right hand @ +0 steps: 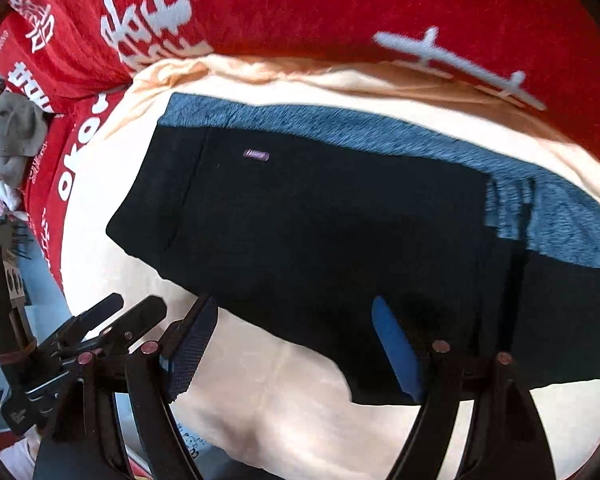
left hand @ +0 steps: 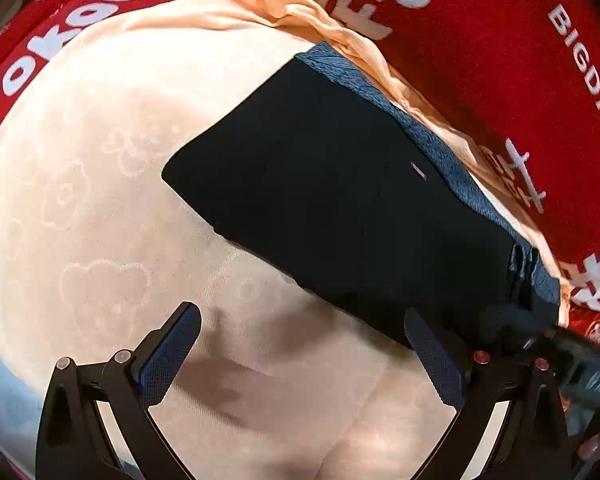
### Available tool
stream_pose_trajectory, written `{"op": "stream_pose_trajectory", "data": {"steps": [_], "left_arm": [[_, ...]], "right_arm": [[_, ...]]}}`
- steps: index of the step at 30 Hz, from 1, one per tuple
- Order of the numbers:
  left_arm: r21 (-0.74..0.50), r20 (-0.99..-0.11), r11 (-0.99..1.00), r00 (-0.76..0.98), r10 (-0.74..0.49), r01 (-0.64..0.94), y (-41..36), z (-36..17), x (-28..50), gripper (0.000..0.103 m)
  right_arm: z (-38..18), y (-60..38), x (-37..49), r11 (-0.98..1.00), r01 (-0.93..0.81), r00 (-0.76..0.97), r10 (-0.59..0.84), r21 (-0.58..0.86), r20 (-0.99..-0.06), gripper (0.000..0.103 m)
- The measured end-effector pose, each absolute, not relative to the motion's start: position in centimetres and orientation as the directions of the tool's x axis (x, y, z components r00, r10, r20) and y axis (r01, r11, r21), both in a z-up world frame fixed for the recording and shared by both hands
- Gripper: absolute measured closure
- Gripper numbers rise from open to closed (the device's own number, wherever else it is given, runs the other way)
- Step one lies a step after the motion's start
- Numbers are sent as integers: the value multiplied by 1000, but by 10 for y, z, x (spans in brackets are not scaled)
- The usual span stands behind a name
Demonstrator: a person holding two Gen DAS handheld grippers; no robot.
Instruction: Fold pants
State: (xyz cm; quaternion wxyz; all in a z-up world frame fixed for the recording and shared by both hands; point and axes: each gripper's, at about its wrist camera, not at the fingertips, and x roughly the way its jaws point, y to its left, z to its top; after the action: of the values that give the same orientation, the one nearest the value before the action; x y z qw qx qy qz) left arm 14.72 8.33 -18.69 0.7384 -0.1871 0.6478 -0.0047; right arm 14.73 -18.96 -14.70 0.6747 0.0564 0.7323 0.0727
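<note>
Black pants lie folded into a thick rectangle on a cream blanket, with a blue-grey fabric strip along their far edge. My left gripper hangs open over bare blanket just before the pants' near edge, nothing between its fingers. In the right wrist view the same pants fill the middle, a small pink label on top. My right gripper is open above the near edge of the pants; its right finger hangs above the black cloth and the left one above the blanket. Neither gripper pinches the fabric.
A red cover with white lettering lies beyond the cream blanket. A grey cloth item sits off the far left. The other gripper shows at the right edge and at the lower left.
</note>
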Motion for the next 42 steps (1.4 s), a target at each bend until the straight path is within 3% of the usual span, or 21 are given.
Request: {"op": "stream_pose_trajectory", "data": {"steps": [25, 42], "left_arm": [[-300, -951, 915, 161, -264, -270, 89, -201, 163, 1], [-630, -776, 717, 290, -561, -298, 109, -217, 163, 1]], "right_arm": [[-152, -199, 107, 990, -6, -164, 139, 141, -977, 20], [-157, -203, 100, 981, 11, -182, 192, 193, -964, 20]]}}
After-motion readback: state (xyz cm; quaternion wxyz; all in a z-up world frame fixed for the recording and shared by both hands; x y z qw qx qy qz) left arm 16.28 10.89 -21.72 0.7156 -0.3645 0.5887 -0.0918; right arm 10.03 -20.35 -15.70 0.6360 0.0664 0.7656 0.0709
